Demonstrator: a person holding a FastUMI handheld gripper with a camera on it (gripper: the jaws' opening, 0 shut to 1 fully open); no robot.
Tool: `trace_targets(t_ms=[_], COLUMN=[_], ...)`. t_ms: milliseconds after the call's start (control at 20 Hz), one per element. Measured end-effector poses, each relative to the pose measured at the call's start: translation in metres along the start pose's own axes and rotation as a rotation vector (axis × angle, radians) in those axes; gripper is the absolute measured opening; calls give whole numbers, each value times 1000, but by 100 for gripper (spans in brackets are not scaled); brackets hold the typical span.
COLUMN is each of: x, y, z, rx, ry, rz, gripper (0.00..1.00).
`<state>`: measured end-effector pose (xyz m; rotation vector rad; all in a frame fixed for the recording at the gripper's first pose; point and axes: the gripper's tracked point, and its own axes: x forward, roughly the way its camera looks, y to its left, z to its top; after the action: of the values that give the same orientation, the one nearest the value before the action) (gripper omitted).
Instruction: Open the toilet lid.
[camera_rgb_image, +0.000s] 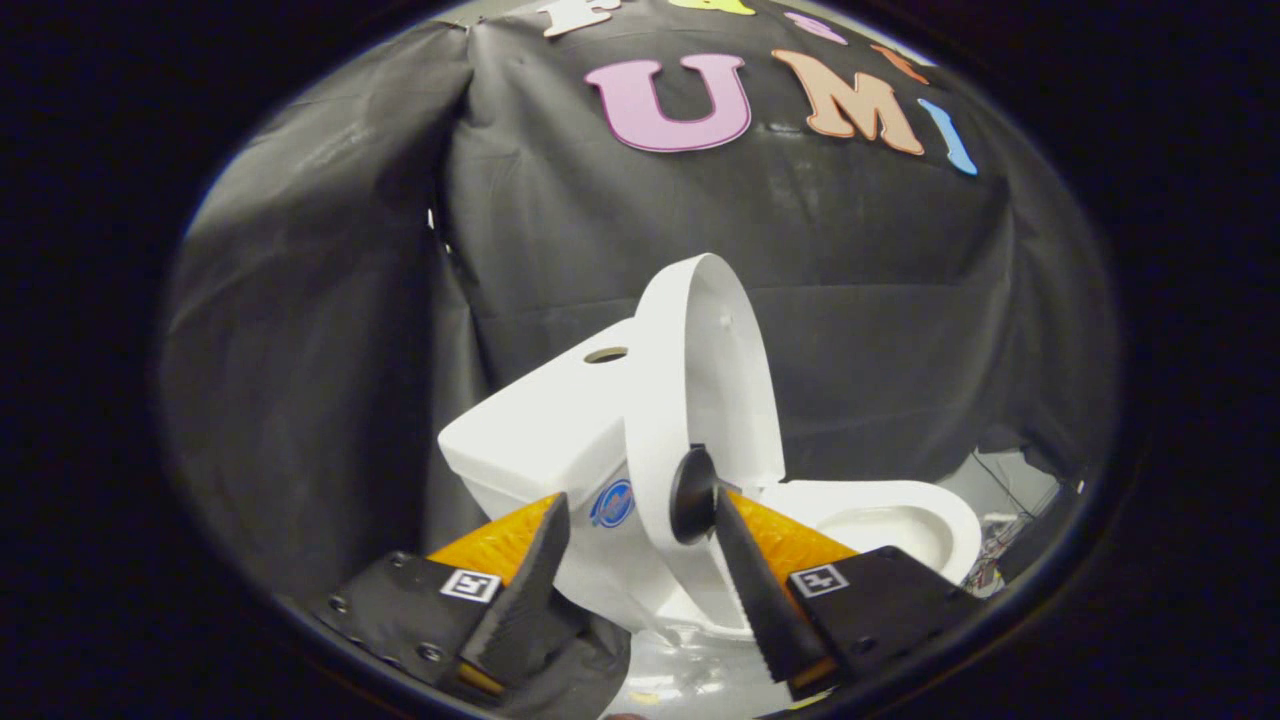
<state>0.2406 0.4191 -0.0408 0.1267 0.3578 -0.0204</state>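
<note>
Our gripper (640, 535), with orange-backed black serrated fingers, is spread wide, pinching nothing, the raised white plastic toilet lid (700, 400) between its tips. The lid stands nearly upright before the white ceramic tank (545, 430), bowl (900, 520) exposed. We should nudge it gently back until it rests.

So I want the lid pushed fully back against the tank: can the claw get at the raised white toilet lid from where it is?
Probably yes. The claw is open, and the raised white plastic toilet lid stands edge-on between its fingers, with a round black knob on its rim by one fingertip. Nothing sits between claw and lid.
</note>
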Motion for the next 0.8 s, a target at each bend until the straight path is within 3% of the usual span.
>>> trace_targets(t_ms=[50, 800], x=[-3, -61], y=[0, -47], z=[1, 25], rx=[-1, -43], ry=[0, -89], rz=[9, 10], gripper=[100, 99])
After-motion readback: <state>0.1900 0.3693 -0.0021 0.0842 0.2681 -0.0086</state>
